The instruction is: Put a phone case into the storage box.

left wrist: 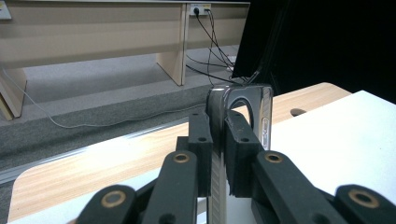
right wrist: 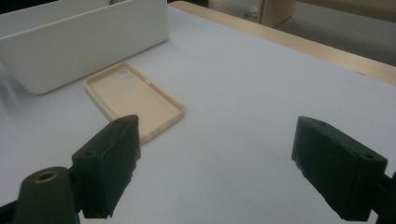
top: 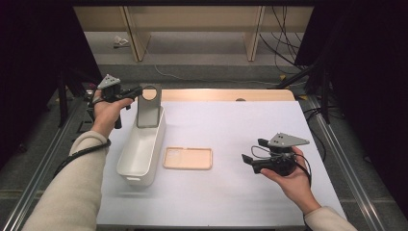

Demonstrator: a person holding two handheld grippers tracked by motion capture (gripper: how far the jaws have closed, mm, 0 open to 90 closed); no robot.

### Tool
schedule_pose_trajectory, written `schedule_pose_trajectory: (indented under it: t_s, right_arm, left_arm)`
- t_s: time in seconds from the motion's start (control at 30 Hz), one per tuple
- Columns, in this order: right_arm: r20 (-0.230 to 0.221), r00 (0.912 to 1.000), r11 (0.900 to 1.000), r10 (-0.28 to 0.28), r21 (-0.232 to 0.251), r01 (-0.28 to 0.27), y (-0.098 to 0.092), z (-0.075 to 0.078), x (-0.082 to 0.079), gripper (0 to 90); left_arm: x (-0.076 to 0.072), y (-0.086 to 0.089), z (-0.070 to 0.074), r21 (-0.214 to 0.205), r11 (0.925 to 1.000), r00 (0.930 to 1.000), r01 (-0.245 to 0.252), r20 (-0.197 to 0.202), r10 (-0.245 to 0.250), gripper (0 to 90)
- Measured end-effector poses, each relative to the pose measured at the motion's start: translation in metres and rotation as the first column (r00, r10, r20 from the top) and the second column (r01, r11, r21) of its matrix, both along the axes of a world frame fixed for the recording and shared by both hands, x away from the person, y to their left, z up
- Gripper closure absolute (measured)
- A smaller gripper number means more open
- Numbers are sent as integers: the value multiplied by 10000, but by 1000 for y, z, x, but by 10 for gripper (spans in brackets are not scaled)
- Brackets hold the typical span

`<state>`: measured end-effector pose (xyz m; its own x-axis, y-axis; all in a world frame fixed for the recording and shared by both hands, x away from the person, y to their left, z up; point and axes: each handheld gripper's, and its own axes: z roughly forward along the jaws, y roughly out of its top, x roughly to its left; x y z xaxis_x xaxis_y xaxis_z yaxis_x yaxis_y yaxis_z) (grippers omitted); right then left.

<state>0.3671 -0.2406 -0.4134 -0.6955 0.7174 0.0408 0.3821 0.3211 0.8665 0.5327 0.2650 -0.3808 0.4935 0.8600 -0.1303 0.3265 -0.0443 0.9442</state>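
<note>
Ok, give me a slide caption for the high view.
Left tongs hold a grey phone case upright over a white bin; a beige phone case lies beside it.

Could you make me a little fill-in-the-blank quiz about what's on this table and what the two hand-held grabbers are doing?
1. The left gripper is shut on a grey phone case held upright over the far end of the white ____.
2. The beige phone case lies flat on the ____.
3. The right gripper has its jaws ____.

Missing words: bin; table; open
</note>
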Motion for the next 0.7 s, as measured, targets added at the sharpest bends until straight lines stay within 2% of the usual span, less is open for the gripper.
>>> schedule_pose_trajectory:
  t_s: [0.7]
  right_arm:
    - [50,9997,9997,-229,56,229,-12,1,-2,161]
  left_arm:
    - [3,1,-5,-86,9999,9999,-89,-83,88,820]
